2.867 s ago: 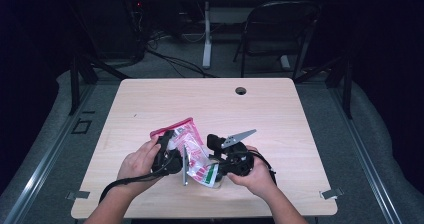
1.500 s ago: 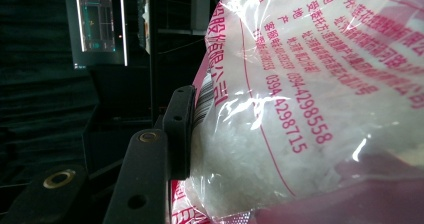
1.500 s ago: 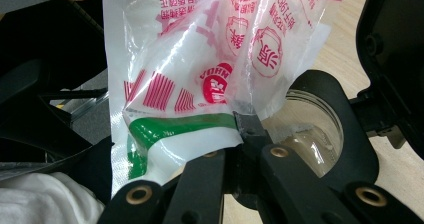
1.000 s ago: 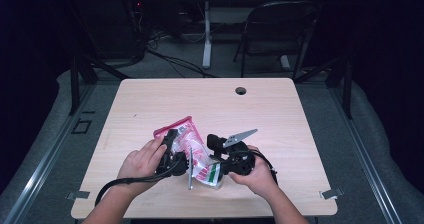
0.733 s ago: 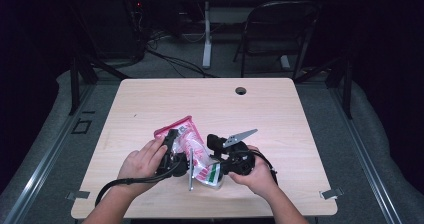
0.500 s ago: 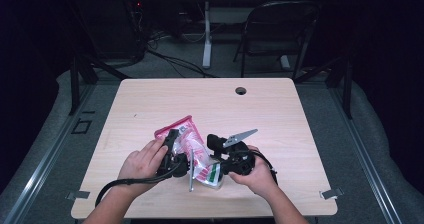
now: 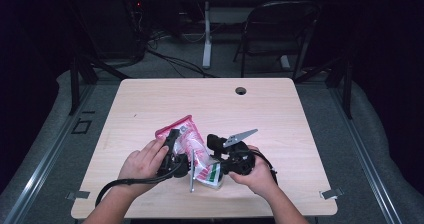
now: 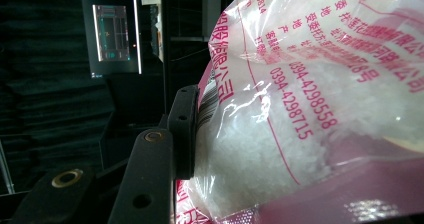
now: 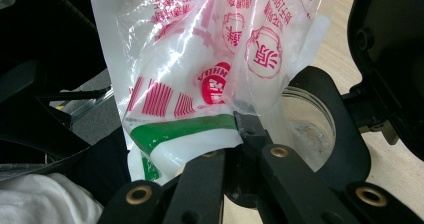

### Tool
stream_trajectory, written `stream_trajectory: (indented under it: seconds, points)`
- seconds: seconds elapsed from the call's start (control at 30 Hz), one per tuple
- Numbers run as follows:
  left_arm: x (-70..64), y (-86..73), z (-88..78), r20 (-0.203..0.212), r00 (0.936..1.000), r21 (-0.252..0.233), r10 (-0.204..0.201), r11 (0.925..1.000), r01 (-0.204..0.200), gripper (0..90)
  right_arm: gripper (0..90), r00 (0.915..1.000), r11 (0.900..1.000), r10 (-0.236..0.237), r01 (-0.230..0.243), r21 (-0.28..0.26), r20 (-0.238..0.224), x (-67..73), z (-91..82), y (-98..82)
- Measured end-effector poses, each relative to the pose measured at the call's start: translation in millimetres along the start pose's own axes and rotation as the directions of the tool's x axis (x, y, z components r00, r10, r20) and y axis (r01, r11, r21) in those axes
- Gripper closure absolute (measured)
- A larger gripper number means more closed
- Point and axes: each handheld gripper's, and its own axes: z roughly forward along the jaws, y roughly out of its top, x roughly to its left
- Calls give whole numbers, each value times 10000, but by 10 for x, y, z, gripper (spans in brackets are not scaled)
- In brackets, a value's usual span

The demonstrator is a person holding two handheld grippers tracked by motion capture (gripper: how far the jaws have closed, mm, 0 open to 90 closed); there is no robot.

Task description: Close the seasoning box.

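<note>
My left tongs [image 8: 185, 134] clamp the bag [image 7: 192, 151]; right tongs [image 9: 235, 156] pinch its corner over the jar [image 9: 305, 129]. I'd tip slowly, keeping that corner low.

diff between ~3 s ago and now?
The left gripper has shifted slightly right, further onto the bag. Same as before: both grippers grip the bag, the right gripper pinching its corner over the glass jar; table unchanged.
</note>
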Motion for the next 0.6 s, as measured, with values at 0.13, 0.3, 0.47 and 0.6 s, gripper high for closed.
stream_trajectory:
  seconds: [0.13,0.3,0.47,0.6]
  points:
    - [7,10,-7,-1,10000,29,43,10000,-43,637,900,10000,10000,-7,7,12,2,1,-1,0]
    - [9,16,-13,-13,10000,20,71,10000,-71,638,900,10000,10000,-24,24,26,-17,0,1,0]
    - [8,21,-17,-17,9999,0,104,9999,-104,638,900,10000,10000,-24,24,46,-6,0,3,-1]
    - [8,23,-18,-28,9999,-43,103,9999,-103,639,900,10000,10000,-26,26,58,-14,0,7,-1]
